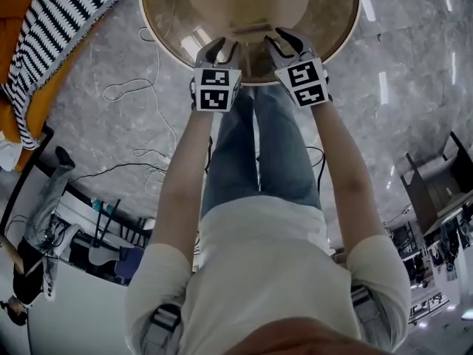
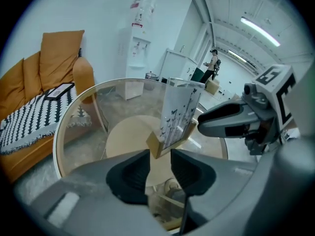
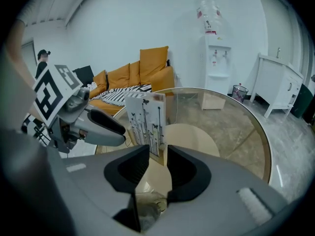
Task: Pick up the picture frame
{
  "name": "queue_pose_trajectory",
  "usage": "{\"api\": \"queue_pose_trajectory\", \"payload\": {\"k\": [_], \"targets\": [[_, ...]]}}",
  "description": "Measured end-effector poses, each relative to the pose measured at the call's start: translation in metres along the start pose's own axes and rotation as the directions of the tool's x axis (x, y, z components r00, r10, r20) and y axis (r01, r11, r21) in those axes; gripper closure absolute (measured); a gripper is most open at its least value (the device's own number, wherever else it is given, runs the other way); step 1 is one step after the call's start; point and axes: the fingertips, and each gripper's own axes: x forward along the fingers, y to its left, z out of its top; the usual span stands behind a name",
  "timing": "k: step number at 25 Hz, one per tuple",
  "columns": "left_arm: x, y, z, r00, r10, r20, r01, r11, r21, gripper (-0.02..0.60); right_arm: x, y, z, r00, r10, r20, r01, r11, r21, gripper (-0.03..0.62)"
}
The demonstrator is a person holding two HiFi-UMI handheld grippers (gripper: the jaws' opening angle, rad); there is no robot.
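Observation:
The picture frame (image 2: 178,111) stands upright on a round glass table (image 1: 162,35); it is a white print with thin black stems in a wooden edge. From the head view it shows only as a thin wooden strip (image 1: 253,28) between the two grippers. My left gripper (image 2: 160,162) is open, and the frame's lower left corner sits just past the gap between its tips. My right gripper (image 3: 158,154) is open too, with the frame (image 3: 145,118) and its lower right corner at its gap. Each gripper shows in the other's view, the right gripper (image 2: 231,119) and the left gripper (image 3: 91,124).
An orange sofa (image 3: 125,75) with a striped blanket (image 1: 63,21) stands to the left. A water dispenser (image 3: 216,58) and a white cabinet (image 3: 278,85) line the far wall. Cables (image 1: 144,87) lie on the marble floor. A person (image 2: 213,65) stands far off.

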Motion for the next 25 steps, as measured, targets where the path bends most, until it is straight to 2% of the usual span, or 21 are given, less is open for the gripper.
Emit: {"api": "queue_pose_trajectory", "payload": {"k": [3, 6, 10, 17, 25], "targets": [[0.01, 0.001, -0.002, 1.0, -0.014, 0.003, 0.014, 1.0, 0.027, 0.422, 0.012, -0.002, -0.007, 1.0, 0.002, -0.016, -0.002, 1.0, -0.01, 0.456], [0.02, 0.002, -0.002, 1.0, -0.022, -0.003, 0.023, 0.998, 0.056, 0.403, 0.023, -0.005, -0.014, 1.0, 0.0, -0.027, -0.001, 1.0, -0.025, 0.448], [0.029, 0.006, 0.0, 1.0, -0.016, -0.001, 0.016, 0.997, 0.076, 0.403, 0.033, -0.009, -0.015, 1.0, -0.012, -0.025, 0.01, 0.997, -0.075, 0.442], [0.034, 0.005, 0.004, 0.999, -0.036, 0.007, 0.035, 0.995, 0.096, 0.408, 0.043, -0.005, -0.014, 0.999, 0.011, -0.04, -0.017, 0.986, -0.164, 0.439], [0.024, 0.005, 0.007, 1.0, -0.023, 0.015, 0.021, 0.996, 0.081, 0.43, 0.036, 0.001, -0.01, 0.999, -0.012, -0.03, 0.008, 0.993, -0.121, 0.448]]}}
